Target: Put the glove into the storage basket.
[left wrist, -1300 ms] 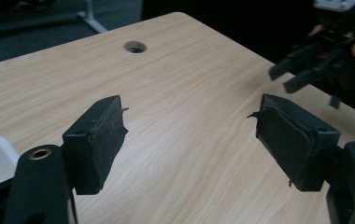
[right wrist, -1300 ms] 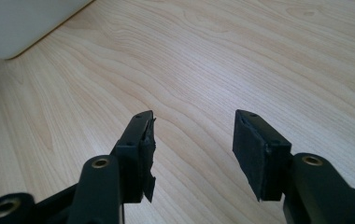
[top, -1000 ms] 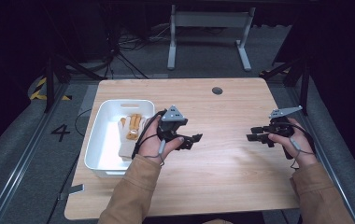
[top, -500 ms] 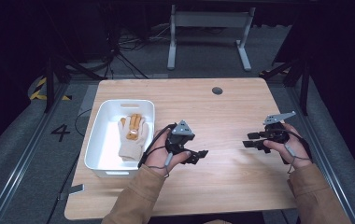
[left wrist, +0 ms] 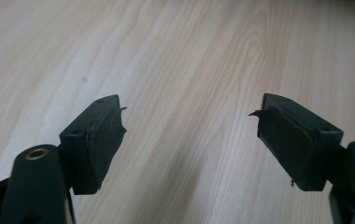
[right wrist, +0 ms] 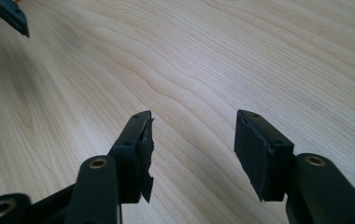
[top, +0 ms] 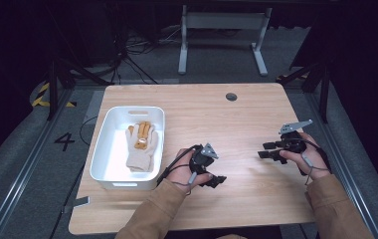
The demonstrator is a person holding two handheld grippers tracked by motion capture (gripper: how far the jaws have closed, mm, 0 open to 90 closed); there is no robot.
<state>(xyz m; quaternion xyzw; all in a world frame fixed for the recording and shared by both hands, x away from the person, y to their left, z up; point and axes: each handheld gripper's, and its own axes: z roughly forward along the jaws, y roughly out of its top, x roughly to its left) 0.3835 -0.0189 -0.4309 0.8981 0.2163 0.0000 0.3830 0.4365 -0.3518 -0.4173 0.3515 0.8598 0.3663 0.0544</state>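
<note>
Glove [top: 141, 144], cream with orange palm patches, lies flat in the white bin [top: 105, 149] on the left part of the desk [top: 236, 124]. Left tool [top: 216, 180] sits low over bare wood just right of the bin, jaws wide apart, nothing between them; same in the left gripper view [left wrist: 189, 135]. Right tool [top: 267, 152] is well apart near the desk's right edge, pointing left, jaws apart and empty [right wrist: 192, 140]. Grey triangular plate [top: 294, 126] on top of it.
</note>
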